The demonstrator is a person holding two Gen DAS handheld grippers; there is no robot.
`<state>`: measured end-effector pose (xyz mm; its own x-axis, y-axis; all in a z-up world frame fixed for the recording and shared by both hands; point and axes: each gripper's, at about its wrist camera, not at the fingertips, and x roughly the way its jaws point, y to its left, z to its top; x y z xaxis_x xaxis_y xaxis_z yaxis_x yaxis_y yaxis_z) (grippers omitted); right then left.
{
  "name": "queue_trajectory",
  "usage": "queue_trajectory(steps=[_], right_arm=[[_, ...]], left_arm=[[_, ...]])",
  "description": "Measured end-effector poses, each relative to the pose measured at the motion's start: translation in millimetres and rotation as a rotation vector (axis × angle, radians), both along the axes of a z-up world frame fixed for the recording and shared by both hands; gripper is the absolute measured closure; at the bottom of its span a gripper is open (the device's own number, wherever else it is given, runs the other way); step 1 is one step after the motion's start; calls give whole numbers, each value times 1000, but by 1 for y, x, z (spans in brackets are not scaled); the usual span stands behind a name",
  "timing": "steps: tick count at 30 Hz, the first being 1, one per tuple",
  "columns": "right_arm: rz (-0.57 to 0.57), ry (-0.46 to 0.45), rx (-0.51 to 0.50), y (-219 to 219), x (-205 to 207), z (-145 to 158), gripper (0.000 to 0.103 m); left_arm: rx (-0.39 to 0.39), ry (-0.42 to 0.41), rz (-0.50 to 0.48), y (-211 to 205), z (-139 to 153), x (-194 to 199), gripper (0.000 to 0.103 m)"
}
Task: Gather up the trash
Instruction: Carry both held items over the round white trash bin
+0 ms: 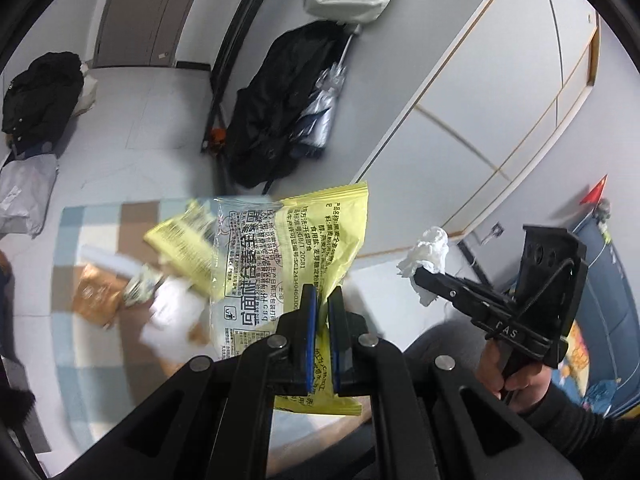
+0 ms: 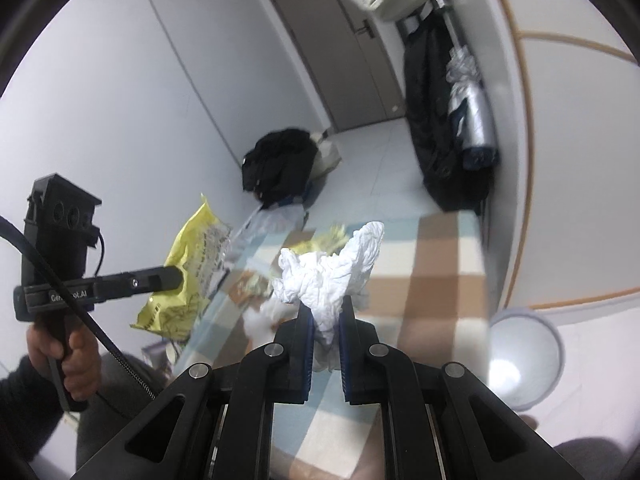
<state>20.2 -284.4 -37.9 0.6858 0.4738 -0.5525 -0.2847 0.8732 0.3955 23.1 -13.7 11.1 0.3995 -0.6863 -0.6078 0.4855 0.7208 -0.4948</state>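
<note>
My left tool [image 1: 322, 300] pinches a light, crinkly, slippery yellow wrapper [image 1: 320, 240] near its edge; right tool [image 2: 326, 314] squeezes soft crumpled tissue [image 2: 328, 276].

My left gripper [image 1: 322, 300] was clamped tight, blue pads pinching a wrapper, pointed down at a slant. My right gripper [image 2: 326, 312] was closed too, pinching a crumpled tissue, also tilted downward. Each tool sat in a bare hand [image 2: 66, 354] wrapped round its handle, dark sleeve at the wrist.
</note>
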Motion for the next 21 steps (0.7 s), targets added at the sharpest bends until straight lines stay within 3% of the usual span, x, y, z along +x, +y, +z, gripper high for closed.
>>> queue_trajectory(steps=[2, 8, 12, 16, 21], right_arm=[[-25, -21, 8, -15, 2, 12, 93], [-125, -69, 3, -83, 7, 46, 93], [-190, -61, -37, -134, 12, 51, 93], [-279, 0, -53, -183, 21, 35, 93], [-377, 143, -3, -245, 32, -22, 93]], left_arm=[[-58, 30, -25, -16, 3, 11, 101], [-126, 77, -101, -86, 3, 43, 101], [-131, 104, -156, -141, -5, 63, 101], [-159, 211, -214, -197, -35, 87, 101], [-160, 359, -243, -246, -86, 118, 101]])
